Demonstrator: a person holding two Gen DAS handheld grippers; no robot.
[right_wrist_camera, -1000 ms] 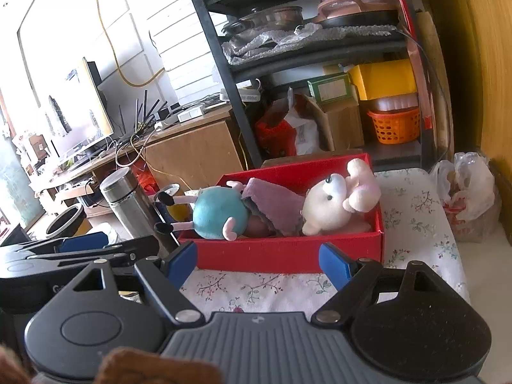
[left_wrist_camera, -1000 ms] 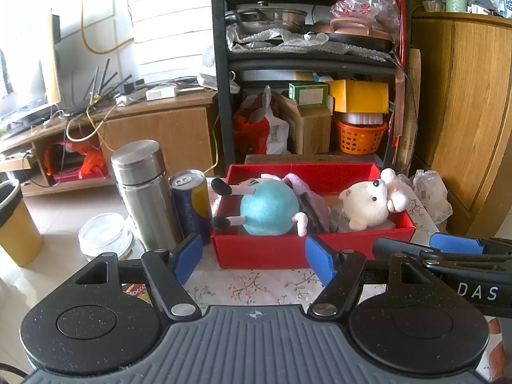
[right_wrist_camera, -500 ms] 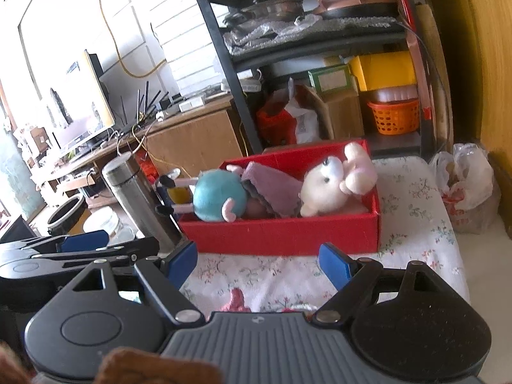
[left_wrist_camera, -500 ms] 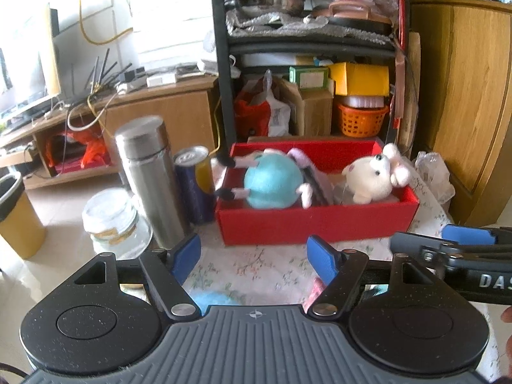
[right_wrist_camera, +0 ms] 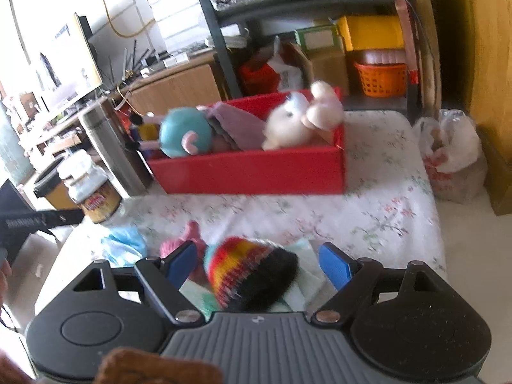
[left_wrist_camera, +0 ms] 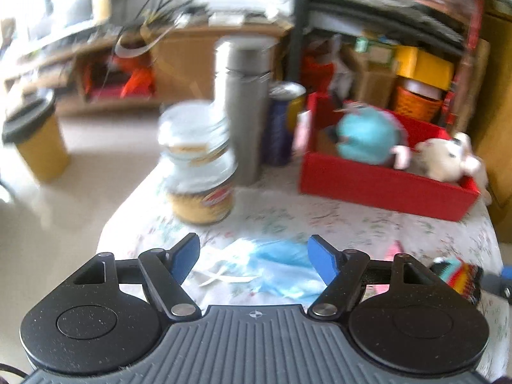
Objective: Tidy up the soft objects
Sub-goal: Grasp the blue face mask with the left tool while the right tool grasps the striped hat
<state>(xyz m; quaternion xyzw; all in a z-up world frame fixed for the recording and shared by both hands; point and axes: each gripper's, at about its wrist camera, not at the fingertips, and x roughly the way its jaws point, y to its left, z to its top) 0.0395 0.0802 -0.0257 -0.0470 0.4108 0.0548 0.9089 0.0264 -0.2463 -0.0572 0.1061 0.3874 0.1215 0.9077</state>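
Your right gripper (right_wrist_camera: 257, 264) hangs with jaws spread around the striped knit hat (right_wrist_camera: 252, 270) at lower centre, ready to pinch it for the red box (right_wrist_camera: 252, 172) above, while your left gripper (left_wrist_camera: 254, 257), equally open, frames the blue cloth (left_wrist_camera: 281, 268).

No readable text in either view. Jar (left_wrist_camera: 201, 172) by the bench edge carries a red-and-yellow label (right_wrist_camera: 96, 201), lettering too blurred to make out. Dark strap (right_wrist_camera: 41, 219) at left of the right wrist view has light print on it, illegible. Green-edged box (right_wrist_camera: 318, 39) on the shelf has a pale label, nothing legible. Blue can (left_wrist_camera: 281, 124): no text resolvable.
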